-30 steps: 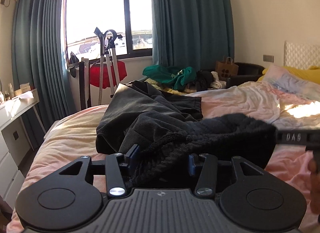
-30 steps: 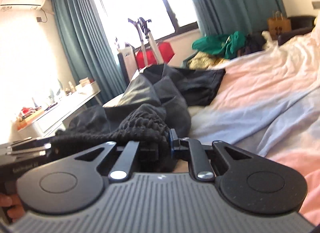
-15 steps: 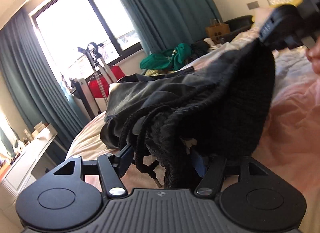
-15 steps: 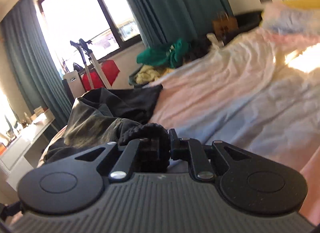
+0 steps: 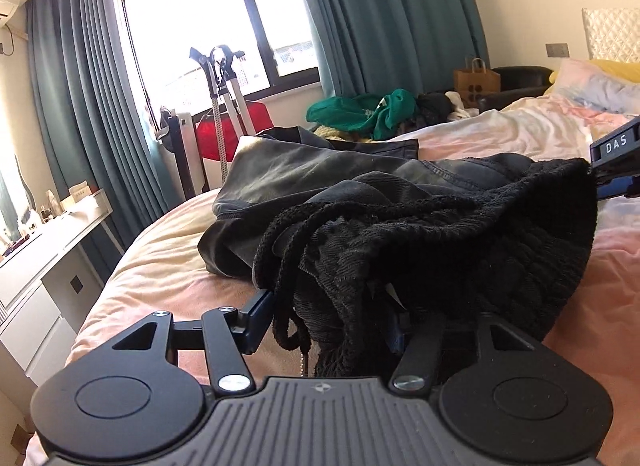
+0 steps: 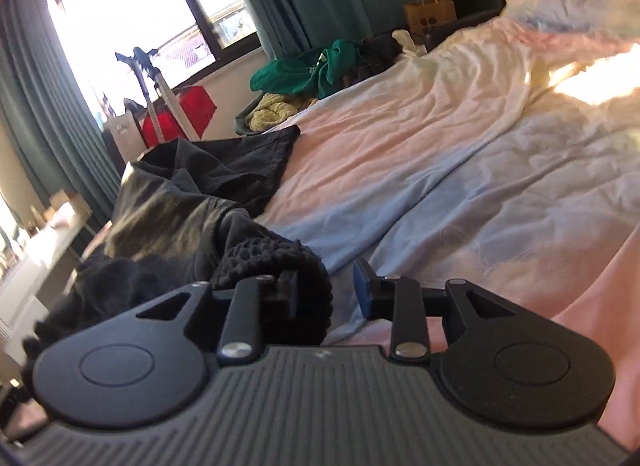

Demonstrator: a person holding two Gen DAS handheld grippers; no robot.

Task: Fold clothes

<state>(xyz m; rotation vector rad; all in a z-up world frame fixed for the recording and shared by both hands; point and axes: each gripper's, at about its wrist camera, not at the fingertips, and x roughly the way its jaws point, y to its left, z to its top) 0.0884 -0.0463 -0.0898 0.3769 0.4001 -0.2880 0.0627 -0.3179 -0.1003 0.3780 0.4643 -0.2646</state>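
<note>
A black knit garment (image 5: 460, 242) lies bunched on the pink bed (image 5: 160, 266), partly over a dark grey garment (image 5: 320, 173). My left gripper (image 5: 332, 306) has the knit and its cords filling the gap between its jaws, which are closing on them; the cloth covers its right finger. In the right wrist view my right gripper (image 6: 325, 278) is opening: the knit's edge (image 6: 280, 262) still wraps its left finger (image 6: 288, 294), and bare sheet shows between the pads. In the left wrist view the right gripper (image 5: 612, 161) sits at the knit's far corner.
Black cloth (image 6: 240, 157) lies behind the grey garment (image 6: 172, 209). Green clothes (image 5: 360, 113) and a paper bag (image 5: 476, 79) sit past the bed's far side. A white dresser (image 5: 40, 258) stands left, a red item with a stand (image 5: 224, 129) by the window, pillows (image 5: 600, 81) right.
The right jaws have parted and no longer pinch the knit. Both grippers came down, and the knit that hung stretched between them now rests on the bed.
</note>
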